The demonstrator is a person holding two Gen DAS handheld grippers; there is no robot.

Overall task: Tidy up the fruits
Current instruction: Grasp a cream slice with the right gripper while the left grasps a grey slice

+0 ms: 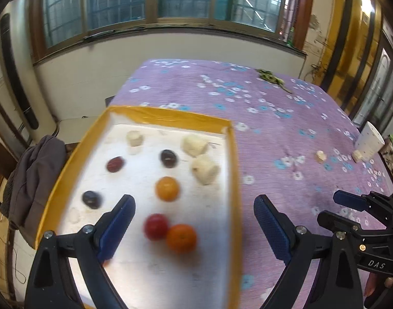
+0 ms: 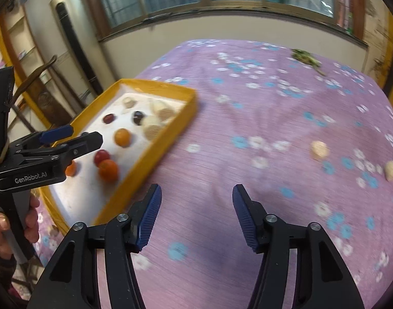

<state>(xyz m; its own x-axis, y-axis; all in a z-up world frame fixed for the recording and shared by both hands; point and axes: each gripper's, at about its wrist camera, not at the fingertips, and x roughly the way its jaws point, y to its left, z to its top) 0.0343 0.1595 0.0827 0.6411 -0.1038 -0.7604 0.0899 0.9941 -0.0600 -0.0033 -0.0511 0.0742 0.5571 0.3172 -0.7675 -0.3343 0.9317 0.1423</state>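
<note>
A yellow-rimmed tray (image 1: 235, 170) with a white floor lies on the purple flowered cloth; it also shows in the right wrist view (image 2: 170, 134). It holds oranges (image 1: 181, 238), a red fruit (image 1: 156, 226), dark plums (image 1: 168, 158) and pale cream fruits (image 1: 204, 168). My left gripper (image 1: 193, 221) is open and empty, hovering over the tray's near end above the red fruit and orange. My right gripper (image 2: 196, 206) is open and empty over bare cloth right of the tray. Two small pale fruits (image 2: 320, 150) (image 2: 391, 170) lie on the cloth far right.
A white dotted cup (image 1: 368, 141) stands at the table's right edge beside one pale fruit (image 1: 357, 155). A green leafy sprig (image 1: 272, 77) lies at the far side. A chair with grey clothing (image 1: 34, 177) stands left of the table. A window wall lies behind.
</note>
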